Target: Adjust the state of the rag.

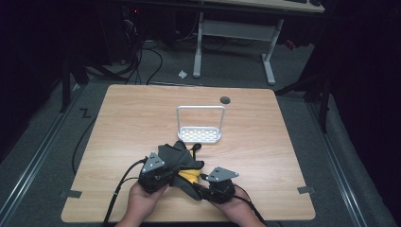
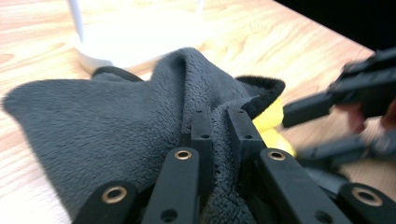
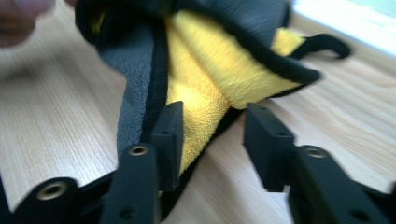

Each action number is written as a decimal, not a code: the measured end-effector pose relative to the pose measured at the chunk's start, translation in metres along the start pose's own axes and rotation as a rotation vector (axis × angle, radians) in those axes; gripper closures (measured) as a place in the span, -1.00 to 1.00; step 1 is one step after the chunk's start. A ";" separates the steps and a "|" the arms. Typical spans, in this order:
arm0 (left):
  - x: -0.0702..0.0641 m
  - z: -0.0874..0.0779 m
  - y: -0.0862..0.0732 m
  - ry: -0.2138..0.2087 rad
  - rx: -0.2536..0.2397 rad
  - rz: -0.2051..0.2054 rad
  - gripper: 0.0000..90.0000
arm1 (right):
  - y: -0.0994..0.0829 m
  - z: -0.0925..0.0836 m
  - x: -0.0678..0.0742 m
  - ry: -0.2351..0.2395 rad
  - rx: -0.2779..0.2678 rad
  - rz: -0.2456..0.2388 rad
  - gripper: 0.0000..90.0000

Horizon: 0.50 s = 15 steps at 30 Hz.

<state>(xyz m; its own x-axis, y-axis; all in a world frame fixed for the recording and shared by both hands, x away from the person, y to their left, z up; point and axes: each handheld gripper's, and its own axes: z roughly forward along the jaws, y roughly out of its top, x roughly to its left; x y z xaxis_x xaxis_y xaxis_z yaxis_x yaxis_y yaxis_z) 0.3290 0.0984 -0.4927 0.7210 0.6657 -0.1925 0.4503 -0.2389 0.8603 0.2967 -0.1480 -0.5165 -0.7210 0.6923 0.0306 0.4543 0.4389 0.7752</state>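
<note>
We count one cloth (image 1: 182,163), grey on one face and yellow on the other, with a single black hanging loop (image 3: 327,43). We see one white rack (image 1: 200,124) with one arched handle on one wooden counter (image 1: 132,123). We count two grippers, the left gripper (image 2: 220,125) and the right gripper (image 3: 212,128), each with two black fingers (image 3: 170,133). One grommet hole (image 1: 225,100) sits in the counter.

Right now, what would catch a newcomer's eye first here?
A grey and yellow cloth bunched at the near edge of the wooden table, between two hand-held black grippers. The left gripper pinches a grey fold. Behind the cloth stands a white rack.
</note>
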 end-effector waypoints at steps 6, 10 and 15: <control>0.010 -0.027 0.008 0.060 -0.073 -0.003 0.84 | 0.004 0.003 -0.001 0.004 -0.016 0.005 0.19; 0.020 -0.035 -0.001 0.085 -0.052 -0.035 0.84 | 0.004 0.002 -0.002 -0.045 -0.038 -0.024 0.65; 0.030 -0.041 -0.013 0.107 -0.029 -0.084 0.84 | 0.011 0.020 0.000 -0.063 -0.014 -0.078 1.00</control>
<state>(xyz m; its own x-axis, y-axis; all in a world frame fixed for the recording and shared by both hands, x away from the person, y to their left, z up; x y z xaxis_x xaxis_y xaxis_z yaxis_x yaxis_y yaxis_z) 0.3229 0.1509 -0.4905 0.6204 0.7547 -0.2137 0.4899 -0.1601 0.8570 0.3119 -0.1319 -0.5202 -0.7194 0.6911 -0.0697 0.3906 0.4854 0.7822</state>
